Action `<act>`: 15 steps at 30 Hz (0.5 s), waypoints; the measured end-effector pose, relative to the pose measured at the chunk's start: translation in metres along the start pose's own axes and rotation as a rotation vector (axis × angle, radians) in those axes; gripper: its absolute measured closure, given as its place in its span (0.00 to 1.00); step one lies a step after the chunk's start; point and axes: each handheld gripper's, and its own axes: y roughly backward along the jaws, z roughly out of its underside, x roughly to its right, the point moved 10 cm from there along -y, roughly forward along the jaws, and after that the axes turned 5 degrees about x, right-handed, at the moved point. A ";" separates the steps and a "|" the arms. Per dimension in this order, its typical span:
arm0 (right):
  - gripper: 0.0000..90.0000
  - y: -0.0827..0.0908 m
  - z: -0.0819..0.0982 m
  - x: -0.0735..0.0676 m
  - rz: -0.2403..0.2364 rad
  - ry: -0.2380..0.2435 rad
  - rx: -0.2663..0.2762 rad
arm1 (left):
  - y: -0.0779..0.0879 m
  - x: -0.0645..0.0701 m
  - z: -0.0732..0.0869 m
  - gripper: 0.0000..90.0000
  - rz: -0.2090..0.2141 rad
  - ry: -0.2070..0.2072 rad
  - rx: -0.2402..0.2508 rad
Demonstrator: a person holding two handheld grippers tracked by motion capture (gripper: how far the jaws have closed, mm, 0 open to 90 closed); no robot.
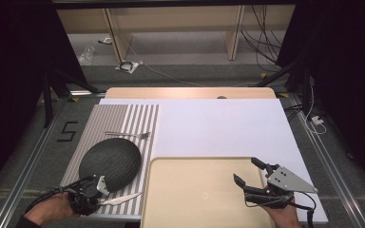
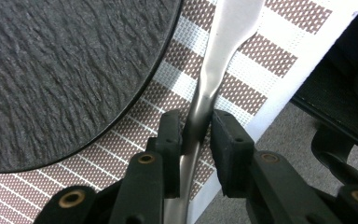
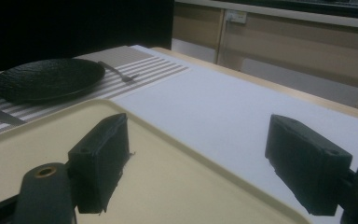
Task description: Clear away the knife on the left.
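Left gripper [image 1: 105, 190], at the near left corner of the table: jaws drawn in on the handle of a table knife [image 2: 200, 116], one pad against each side of the narrow neck of the handle. The knife lies on a striped placemat [image 2: 261, 88], just beside the near edge of a dark round plate [image 1: 109, 162]; its blade [image 1: 121, 198] points right, toward a cream tray [image 1: 190, 190]. In the left gripper view the plate's rim curves close to the knife without touching it. Right gripper [image 1: 251, 172]: jaws spread wide with nothing between them, held above the right part of the tray; in the right gripper view the two black pads [image 3: 100, 161] stand well apart over the tray's far rim and the white table sheet [image 3: 223, 107]. A fork [image 1: 128, 135] lies on the placemat beyond the plate, well apart from both grippers
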 end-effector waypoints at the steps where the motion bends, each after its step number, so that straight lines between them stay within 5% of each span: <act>1: 0.25 0.000 0.000 0.000 0.000 -0.002 -0.001 | 0.000 0.000 0.000 0.82 0.005 -0.003 -0.001; 15: 0.25 0.000 0.001 0.001 0.000 -0.001 -0.005 | 0.000 0.002 -0.002 0.87 0.014 -0.062 -0.018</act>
